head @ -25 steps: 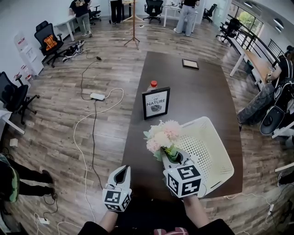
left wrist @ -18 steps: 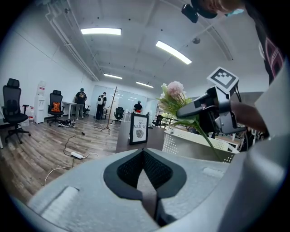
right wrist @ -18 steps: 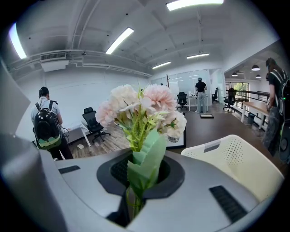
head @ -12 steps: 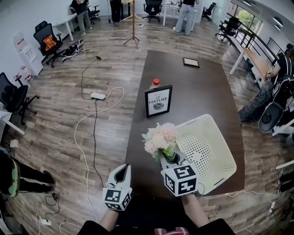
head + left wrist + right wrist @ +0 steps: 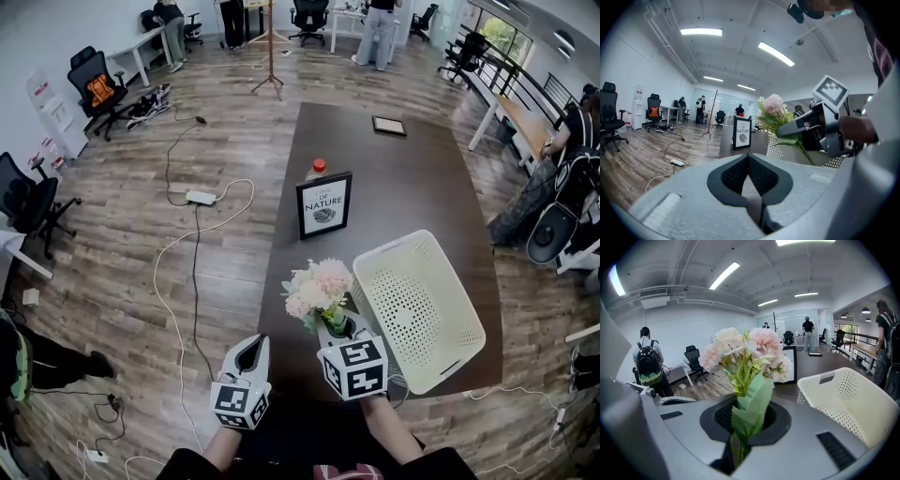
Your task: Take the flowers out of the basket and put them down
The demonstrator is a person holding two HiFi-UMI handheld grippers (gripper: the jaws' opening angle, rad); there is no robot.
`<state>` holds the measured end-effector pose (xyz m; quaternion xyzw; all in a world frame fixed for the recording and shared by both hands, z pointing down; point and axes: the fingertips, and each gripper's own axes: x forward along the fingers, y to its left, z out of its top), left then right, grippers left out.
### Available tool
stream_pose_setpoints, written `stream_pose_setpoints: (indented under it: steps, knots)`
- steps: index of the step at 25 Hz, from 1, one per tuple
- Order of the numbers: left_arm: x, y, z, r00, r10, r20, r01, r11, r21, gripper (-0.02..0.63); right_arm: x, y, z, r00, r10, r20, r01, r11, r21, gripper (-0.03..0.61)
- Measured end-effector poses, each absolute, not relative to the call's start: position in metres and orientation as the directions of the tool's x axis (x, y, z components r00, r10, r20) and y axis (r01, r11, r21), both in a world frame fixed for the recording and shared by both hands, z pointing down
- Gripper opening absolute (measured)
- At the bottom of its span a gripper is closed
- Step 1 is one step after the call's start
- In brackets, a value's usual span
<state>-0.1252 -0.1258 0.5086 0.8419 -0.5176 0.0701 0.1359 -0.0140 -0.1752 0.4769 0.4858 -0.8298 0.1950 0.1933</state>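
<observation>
A bunch of pale pink and cream flowers [image 5: 316, 287] with green stems is held upright by my right gripper [image 5: 336, 327], whose jaws are shut on the stems [image 5: 740, 437]. It hangs over the dark brown table [image 5: 394, 178], just left of the white perforated basket [image 5: 417, 309], which holds nothing that I can see. The blooms [image 5: 745, 352] fill the middle of the right gripper view, with the basket [image 5: 848, 399] at the right. My left gripper [image 5: 247, 357] is shut and holds nothing, off the table's front left edge. In the left gripper view the flowers [image 5: 774, 110] and the right gripper [image 5: 787, 130] show to the right.
A framed sign reading "of nature" [image 5: 323, 204] stands on the table behind the flowers, with a red-capped bottle [image 5: 317, 170] behind it. A small dark frame [image 5: 388, 126] lies far back. Cables and a power strip [image 5: 200, 198] lie on the wood floor at left; office chairs and people stand around.
My right gripper has carried the flowers left and down, from over the basket's left rim to the table beside it. The left gripper has kept still.
</observation>
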Motion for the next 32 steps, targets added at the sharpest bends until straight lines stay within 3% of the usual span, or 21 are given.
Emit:
stream_pose_setpoints:
  steps: [32]
  knots:
    - [-0.130, -0.120, 0.515, 0.471, -0.841, 0.268, -0.882, -0.445, 0.152, 0.008, -0.030, -0.156, 0.576, -0.406, -0.642, 0.651, -0.870, 0.489, -0.060, 0.046]
